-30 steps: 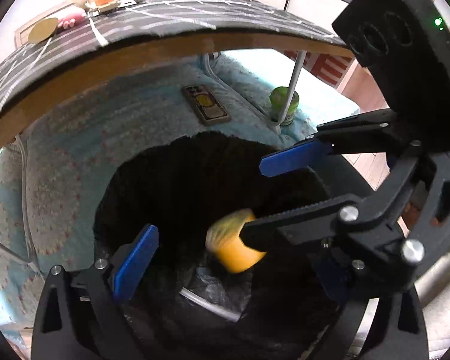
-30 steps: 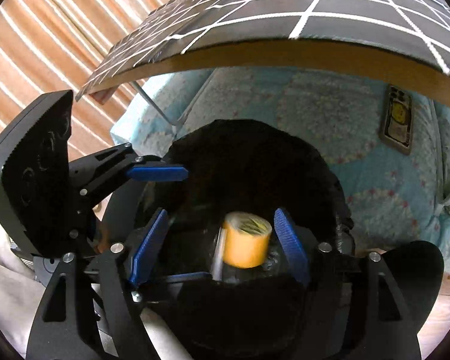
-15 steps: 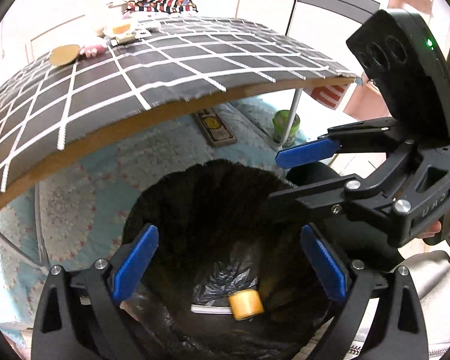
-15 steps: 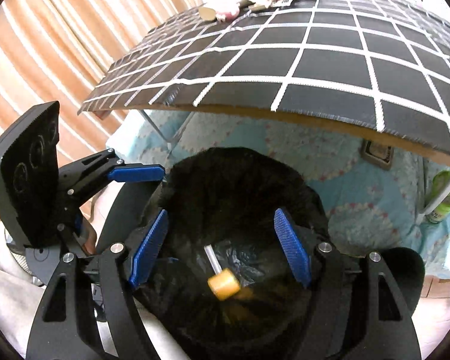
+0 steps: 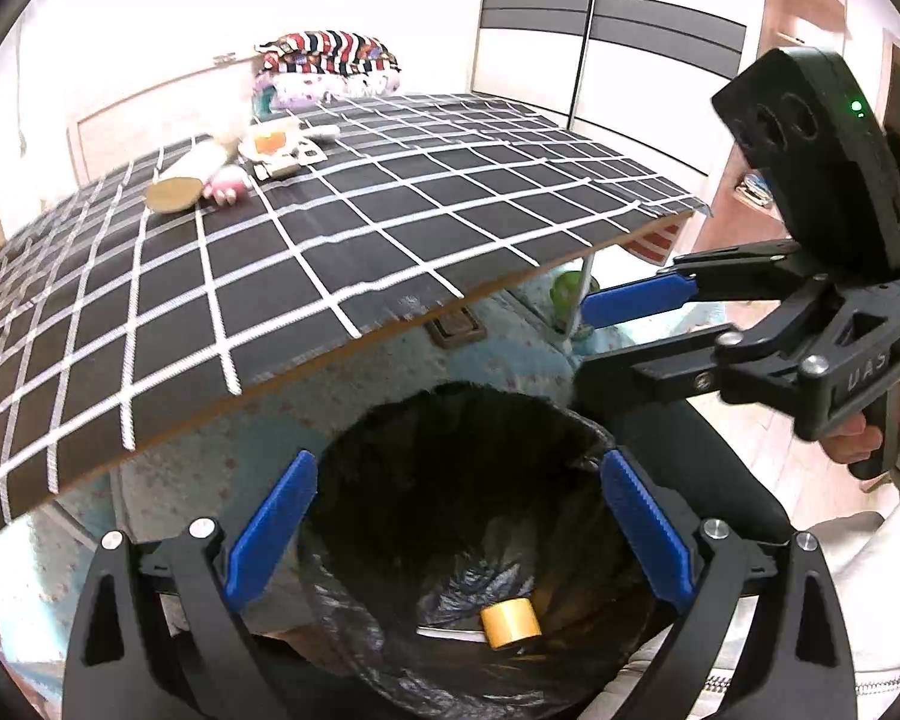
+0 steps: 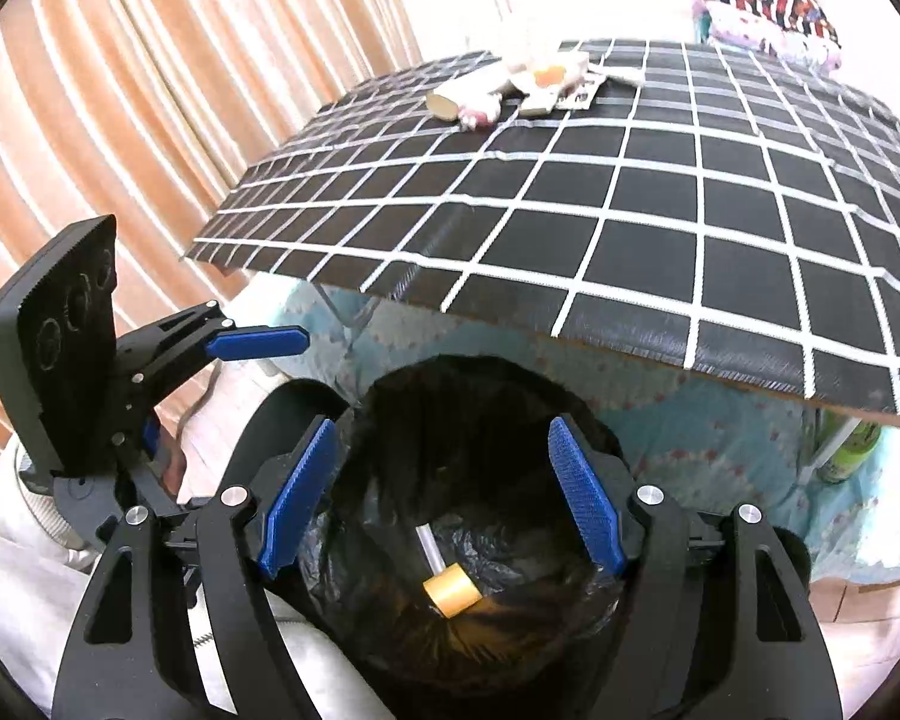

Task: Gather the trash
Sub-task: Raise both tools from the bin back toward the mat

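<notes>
A bin lined with a black bag (image 5: 450, 480) stands on the floor below the table edge; it also shows in the right wrist view (image 6: 468, 450). A yellow roll (image 5: 510, 623) lies at its bottom beside a white stick (image 6: 427, 546); the roll shows in the right wrist view (image 6: 452, 589) too. My left gripper (image 5: 459, 531) is open and empty above the bin. My right gripper (image 6: 441, 507) is open and empty above it too, and shows in the left wrist view (image 5: 636, 324). More trash (image 5: 234, 168) lies in a small pile on the table's far side (image 6: 510, 90).
The table (image 5: 390, 204) has a black cloth with a white grid. Folded striped laundry (image 5: 327, 63) sits at its far end. Under it lie a blue patterned rug (image 6: 720, 438), a phone (image 5: 456, 330) and a green bottle (image 6: 852, 450). Orange curtains (image 6: 120, 120) hang at left.
The yellow roll has dropped out from between my right gripper's fingers to the bin's bottom. Both grippers have risen, so the table top has come into view.
</notes>
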Tool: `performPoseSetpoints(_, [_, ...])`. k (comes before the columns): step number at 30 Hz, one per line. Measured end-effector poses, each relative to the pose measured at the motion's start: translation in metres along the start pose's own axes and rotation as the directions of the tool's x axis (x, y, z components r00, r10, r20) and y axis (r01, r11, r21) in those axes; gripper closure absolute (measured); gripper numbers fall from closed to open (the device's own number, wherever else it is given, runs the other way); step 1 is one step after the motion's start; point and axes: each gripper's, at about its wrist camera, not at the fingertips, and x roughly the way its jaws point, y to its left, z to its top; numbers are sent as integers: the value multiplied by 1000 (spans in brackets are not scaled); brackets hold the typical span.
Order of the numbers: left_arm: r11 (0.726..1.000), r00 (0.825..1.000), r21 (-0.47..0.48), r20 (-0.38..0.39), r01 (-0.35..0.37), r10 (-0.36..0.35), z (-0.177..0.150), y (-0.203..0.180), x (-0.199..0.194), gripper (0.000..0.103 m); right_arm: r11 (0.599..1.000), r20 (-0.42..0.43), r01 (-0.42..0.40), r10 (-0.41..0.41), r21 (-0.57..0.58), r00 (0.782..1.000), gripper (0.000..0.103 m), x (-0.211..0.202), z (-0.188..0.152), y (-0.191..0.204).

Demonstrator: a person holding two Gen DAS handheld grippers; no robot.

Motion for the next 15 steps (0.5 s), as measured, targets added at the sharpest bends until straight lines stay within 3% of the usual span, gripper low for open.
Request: performPoseSetpoints(15, [998, 993, -4, 106, -60, 60, 36, 22, -38, 10, 997, 86, 44, -39, -60, 996, 30, -25, 29, 8])
